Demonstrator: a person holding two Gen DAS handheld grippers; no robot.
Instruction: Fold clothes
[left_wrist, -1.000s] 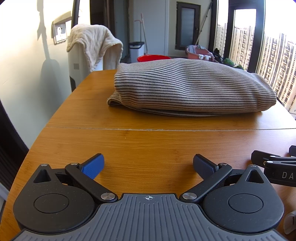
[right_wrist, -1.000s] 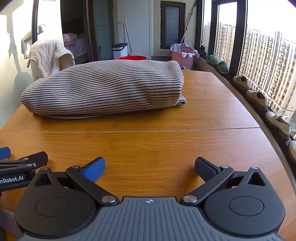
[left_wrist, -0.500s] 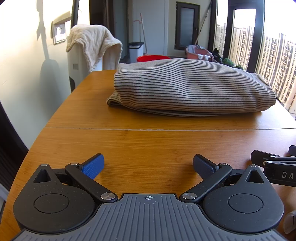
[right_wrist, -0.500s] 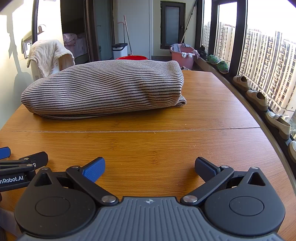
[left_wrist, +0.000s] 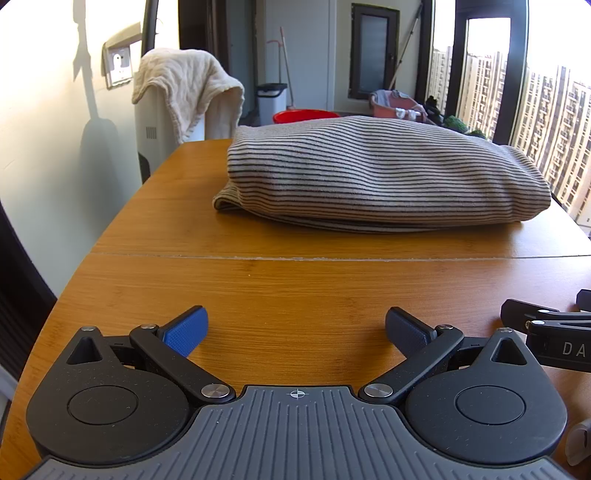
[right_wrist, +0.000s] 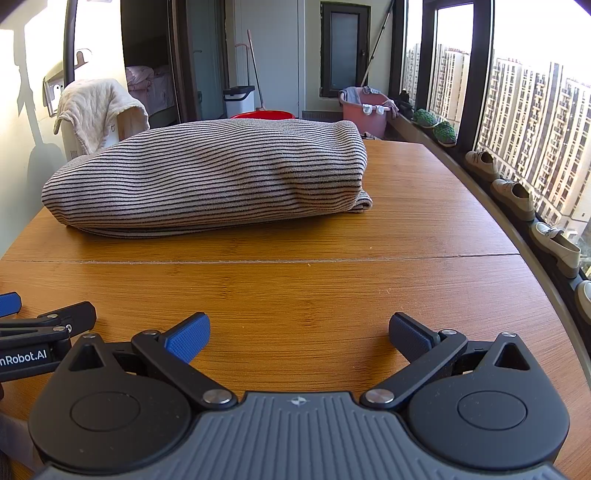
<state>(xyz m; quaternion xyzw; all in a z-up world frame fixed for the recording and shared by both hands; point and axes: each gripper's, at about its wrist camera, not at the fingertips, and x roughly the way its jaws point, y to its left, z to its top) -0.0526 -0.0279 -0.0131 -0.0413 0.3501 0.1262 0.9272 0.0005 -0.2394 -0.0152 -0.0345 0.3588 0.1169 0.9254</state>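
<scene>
Just 1 folded striped garment (left_wrist: 384, 173), 2 grippers (left_wrist: 295, 332) (right_wrist: 299, 332) — spread, empty.

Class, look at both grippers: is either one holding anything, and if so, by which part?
Nothing is held. The left gripper and right gripper are both open over bare table, apart from the folded striped garment.

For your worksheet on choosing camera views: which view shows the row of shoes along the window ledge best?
The right wrist view. The shoes line the ledge along its right edge, several of them clearly in sight beside the wooden table. The left wrist view shows none of them; its right side ends at the striped garment and the window.
</scene>
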